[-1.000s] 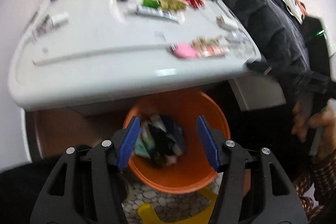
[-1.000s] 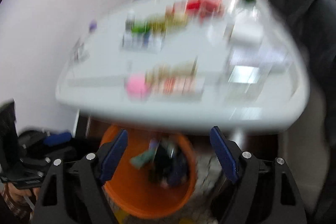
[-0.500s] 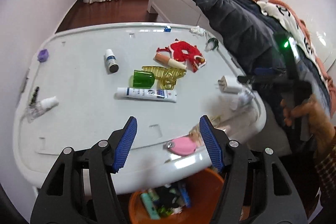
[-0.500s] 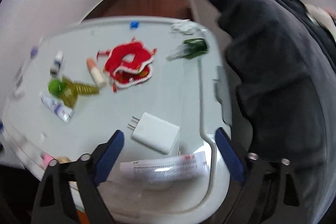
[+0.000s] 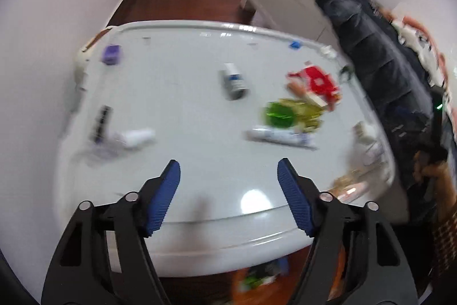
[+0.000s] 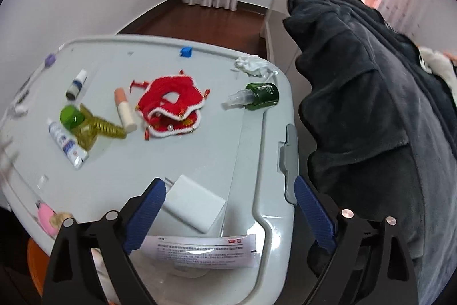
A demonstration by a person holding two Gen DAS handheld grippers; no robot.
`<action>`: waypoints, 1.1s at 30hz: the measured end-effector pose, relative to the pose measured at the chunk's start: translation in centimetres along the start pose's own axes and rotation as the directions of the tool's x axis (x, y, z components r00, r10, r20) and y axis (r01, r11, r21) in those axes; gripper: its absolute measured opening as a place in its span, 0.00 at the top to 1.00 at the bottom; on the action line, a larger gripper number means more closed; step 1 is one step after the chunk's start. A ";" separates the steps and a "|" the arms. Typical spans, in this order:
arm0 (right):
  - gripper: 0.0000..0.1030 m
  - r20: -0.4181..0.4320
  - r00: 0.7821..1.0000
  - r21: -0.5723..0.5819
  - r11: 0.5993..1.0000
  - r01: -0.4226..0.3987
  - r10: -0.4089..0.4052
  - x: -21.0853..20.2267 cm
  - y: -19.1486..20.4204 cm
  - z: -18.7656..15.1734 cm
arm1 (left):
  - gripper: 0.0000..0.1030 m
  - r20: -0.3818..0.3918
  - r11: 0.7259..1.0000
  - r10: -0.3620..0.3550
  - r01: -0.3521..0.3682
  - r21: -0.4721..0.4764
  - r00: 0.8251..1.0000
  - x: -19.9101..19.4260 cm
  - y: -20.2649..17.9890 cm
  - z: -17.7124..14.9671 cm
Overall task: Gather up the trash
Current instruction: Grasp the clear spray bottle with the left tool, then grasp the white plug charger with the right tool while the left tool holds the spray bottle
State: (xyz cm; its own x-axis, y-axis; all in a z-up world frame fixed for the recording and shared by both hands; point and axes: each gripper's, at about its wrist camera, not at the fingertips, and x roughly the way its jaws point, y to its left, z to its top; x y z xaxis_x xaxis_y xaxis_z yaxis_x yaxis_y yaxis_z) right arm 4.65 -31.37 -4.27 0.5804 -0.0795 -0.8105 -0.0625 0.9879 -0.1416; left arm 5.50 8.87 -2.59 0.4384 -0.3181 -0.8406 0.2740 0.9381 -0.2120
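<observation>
A pale grey lid-like table (image 5: 185, 110) (image 6: 120, 170) carries scattered items. My left gripper (image 5: 228, 173) hovers over its near edge, jaws opening, nothing between them. Ahead lie a white tube (image 5: 281, 137), a green cap with a yellow spiral (image 5: 281, 114), a small bottle (image 5: 233, 82) and a red knitted piece (image 5: 317, 82). My right gripper (image 6: 228, 196) hangs over the table's right corner, jaws opening and empty, above a white charger (image 6: 194, 203) and a printed white sachet (image 6: 205, 249). A green spray bottle (image 6: 257, 95) and crumpled tissue (image 6: 251, 65) lie farther off. The orange bin (image 5: 251, 287) (image 6: 35, 256) sits below the table edge.
A dark quilted coat (image 6: 371, 105) drapes over the bed at right, close to the table. A white wall (image 5: 42, 47) borders the left. A purple cap (image 5: 111, 54), a blue clip (image 6: 185, 51) and a pink item (image 6: 45, 219) also rest on the table. A hand (image 5: 431, 173) shows at right.
Both grippers rose from over the orange bin to above the table. The left swung leftward across it, and both pairs of jaws widened.
</observation>
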 end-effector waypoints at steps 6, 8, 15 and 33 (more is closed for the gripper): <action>0.11 0.035 0.999 0.049 0.999 -0.014 0.013 -1.0 -0.4 0.8 | 0.33 0.003 0.955 0.075 -0.073 0.289 0.997 1.3 5.9 2.1; 0.10 0.040 0.999 0.049 0.999 -0.012 0.010 -1.1 -0.3 0.9 | 0.33 -0.013 0.949 0.049 -0.043 0.311 0.999 2.2 7.5 2.6; 0.09 -0.008 1.000 0.054 0.998 0.011 -0.011 0.4 -0.1 1.2 | 0.41 -0.099 0.836 -0.040 0.088 0.542 0.994 5.5 6.9 1.5; 0.08 0.027 0.999 0.059 0.997 -0.047 0.045 0.0 1.5 2.5 | 0.77 -0.120 0.969 -0.057 0.083 0.232 0.991 6.6 8.4 0.5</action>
State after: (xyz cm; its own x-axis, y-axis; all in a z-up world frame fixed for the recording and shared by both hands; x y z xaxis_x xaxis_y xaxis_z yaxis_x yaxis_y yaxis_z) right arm 6.61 -29.58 -3.01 0.5988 -0.0308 -0.8003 -0.0416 0.9967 -0.0695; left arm 11.11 14.60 -9.63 0.3167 -0.3519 -0.8809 0.5003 0.8509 -0.1600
